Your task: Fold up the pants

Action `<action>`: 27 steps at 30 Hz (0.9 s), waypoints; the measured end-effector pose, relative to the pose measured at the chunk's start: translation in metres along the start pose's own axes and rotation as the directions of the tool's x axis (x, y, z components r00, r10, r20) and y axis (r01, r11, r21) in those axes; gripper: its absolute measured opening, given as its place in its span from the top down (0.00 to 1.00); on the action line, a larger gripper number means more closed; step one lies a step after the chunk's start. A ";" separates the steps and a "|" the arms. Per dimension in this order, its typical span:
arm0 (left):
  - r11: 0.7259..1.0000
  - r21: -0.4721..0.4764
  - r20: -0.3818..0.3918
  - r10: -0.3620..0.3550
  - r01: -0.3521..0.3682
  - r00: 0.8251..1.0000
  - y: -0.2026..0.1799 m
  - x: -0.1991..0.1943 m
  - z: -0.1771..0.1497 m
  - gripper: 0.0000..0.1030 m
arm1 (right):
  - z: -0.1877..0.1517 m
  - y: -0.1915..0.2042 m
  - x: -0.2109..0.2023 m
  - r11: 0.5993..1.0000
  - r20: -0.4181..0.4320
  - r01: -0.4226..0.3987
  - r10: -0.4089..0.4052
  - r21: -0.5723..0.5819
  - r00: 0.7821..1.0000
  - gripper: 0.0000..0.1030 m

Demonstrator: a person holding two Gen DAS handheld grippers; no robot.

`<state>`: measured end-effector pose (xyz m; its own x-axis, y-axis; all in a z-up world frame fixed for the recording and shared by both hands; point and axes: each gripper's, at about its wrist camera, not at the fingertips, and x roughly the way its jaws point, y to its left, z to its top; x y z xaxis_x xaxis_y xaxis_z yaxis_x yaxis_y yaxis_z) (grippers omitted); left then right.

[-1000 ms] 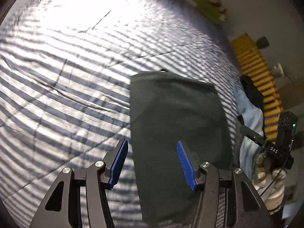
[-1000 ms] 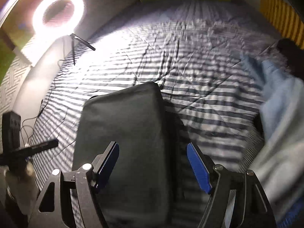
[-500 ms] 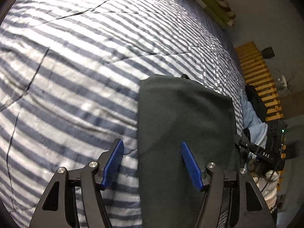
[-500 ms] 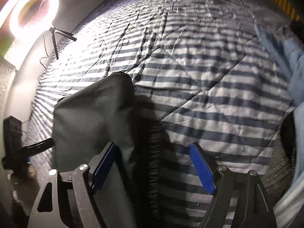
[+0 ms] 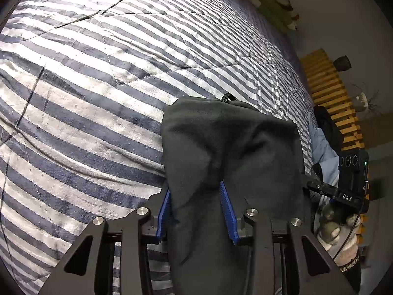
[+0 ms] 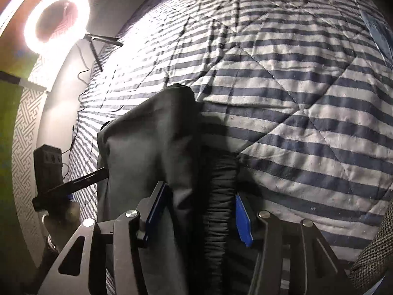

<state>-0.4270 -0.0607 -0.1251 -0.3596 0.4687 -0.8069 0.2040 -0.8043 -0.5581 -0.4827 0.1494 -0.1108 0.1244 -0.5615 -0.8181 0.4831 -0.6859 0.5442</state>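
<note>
Your folded dark grey-green fabric pants (image 5: 231, 152) lie on the blue-and-white striped quilted bedspread (image 5: 93, 93), and you have a gripper at each near corner of the bundle.

Your left gripper (image 5: 196, 211), black with blue ribbed pads, has its jaws closing on the pants' left edge. The cloth fills the gap between the pads and puckers upward into a ridge where they squeeze it, so the jaws are pinching the fabric. A short black drawstring tip (image 5: 226, 97) pokes out at the far edge of the bundle.

Your right gripper (image 6: 199, 211) is also closing its jaws, over the opposite side. Between its pads sit the folded cloth (image 6: 152, 137) and the black gathered elastic waistband (image 6: 221, 196); the fabric bunches against both pads, so these jaws are pinching the pants as well.

In the left wrist view your right hand (image 5: 336, 228), in a light glove, shows at the right edge below the other gripper's black camera block (image 5: 352, 169). Beyond the bed are a pale blue garment (image 5: 321, 147) and a yellow slatted wooden frame (image 5: 329, 86). In the right wrist view a glowing white ring light (image 6: 56, 19) stands on a tripod at the bed's left side.
</note>
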 end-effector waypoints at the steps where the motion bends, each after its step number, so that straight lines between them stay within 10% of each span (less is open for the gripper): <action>1: 1.000 -0.005 -0.001 -0.004 0.004 1.000 0.000 0.001 0.000 0.61 | -0.001 -0.001 -0.001 1.000 -0.002 -0.011 0.011 -0.004 1.000 0.50; 6: 0.999 0.035 0.022 0.038 -0.039 0.999 -0.009 0.005 0.000 0.78 | 0.000 0.004 0.012 1.000 -0.014 -0.023 0.023 -0.009 1.000 0.43; 9: 0.995 0.067 0.048 0.071 -0.074 0.996 -0.021 0.009 -0.003 0.89 | 0.002 0.015 0.019 1.000 0.006 0.004 -0.004 -0.027 1.000 0.55; 15: 0.993 0.084 0.109 0.074 -0.083 0.991 -0.036 -0.009 -0.011 0.91 | -0.010 0.029 0.005 0.999 0.100 0.052 -0.051 -0.011 0.994 0.85; 27: 0.989 0.142 0.278 0.005 -0.046 0.961 -0.053 -0.119 -0.039 0.91 | -0.068 0.133 -0.072 0.994 0.312 0.059 -0.028 -0.093 0.950 0.89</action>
<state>-0.3596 -0.0593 -0.0068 -0.5976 0.3447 -0.7239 0.0893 -0.8686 -0.4873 -0.3679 0.1299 0.0081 -0.1658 -0.6588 -0.7338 0.5680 -0.6721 0.4751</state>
